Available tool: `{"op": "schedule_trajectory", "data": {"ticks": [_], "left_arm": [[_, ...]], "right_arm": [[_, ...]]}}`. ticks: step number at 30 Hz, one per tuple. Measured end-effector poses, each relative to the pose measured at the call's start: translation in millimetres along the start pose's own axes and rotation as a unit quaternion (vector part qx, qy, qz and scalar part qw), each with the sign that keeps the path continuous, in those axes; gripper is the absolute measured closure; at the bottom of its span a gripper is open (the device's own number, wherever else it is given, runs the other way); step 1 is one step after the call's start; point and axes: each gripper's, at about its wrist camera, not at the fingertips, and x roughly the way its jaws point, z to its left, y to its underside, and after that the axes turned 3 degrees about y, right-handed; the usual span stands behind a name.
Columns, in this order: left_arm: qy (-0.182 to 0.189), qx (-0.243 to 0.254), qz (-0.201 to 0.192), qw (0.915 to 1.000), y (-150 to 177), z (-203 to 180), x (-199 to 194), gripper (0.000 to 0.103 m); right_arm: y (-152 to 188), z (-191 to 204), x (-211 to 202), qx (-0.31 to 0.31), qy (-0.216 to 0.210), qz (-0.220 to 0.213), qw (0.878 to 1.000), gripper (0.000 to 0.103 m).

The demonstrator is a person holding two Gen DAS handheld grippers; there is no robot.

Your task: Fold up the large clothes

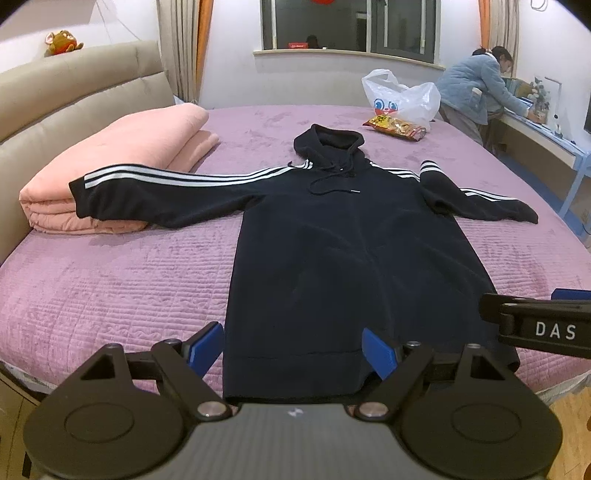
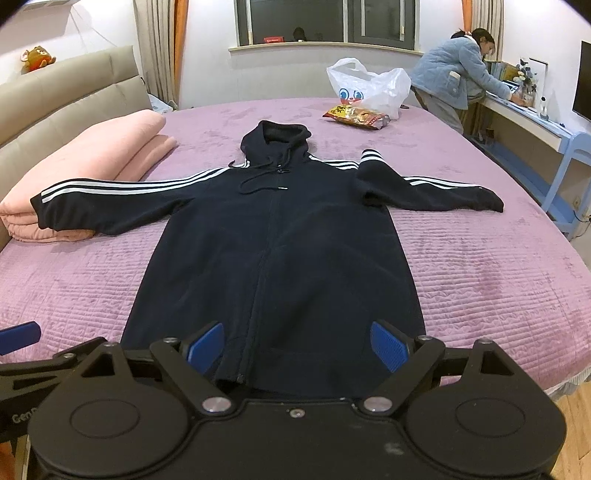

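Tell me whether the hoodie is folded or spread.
Spread: the hoodie lies flat on the bed, both sleeves out sideways; only the right sleeve's top is bunched.

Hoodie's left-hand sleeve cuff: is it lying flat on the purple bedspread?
No, the cuff rests on the folded pink blanket, not the bedspread.

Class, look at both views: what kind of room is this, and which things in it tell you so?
Most likely a home bedroom. A hoodie lies spread on a large bed with a padded headboard, a folded pink blanket beside it, and a curtained window behind.
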Motion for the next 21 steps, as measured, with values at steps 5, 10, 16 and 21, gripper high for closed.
{"op": "schedule_trajectory", "data": {"ticks": [5,10,16,21], "left_arm": [[-0.001,-0.007,0.002,1.0000,0.9,2.1,-2.0,0.019],[0.002,-0.010,0.004,0.9999,-1.2,5.1,-1.0,0.019],[0.003,-0.014,0.010,0.9998,-0.3,7.1,1.2,0.019],[0.001,-0.020,0.010,0.9998,1.9,12.6,2.2,0.019]], "right_arm": [[-0.1,1.1,0.1,-0.001,-0.001,0.002,1.000,0.001],[1.2,1.3,0.7,0.001,-0.005,0.005,1.000,0.001],[5.7,2.3,2.2,0.002,-0.007,0.012,1.000,0.001],[6.3,3.9,1.4,0.004,-0.011,0.015,1.000,0.001]]}}
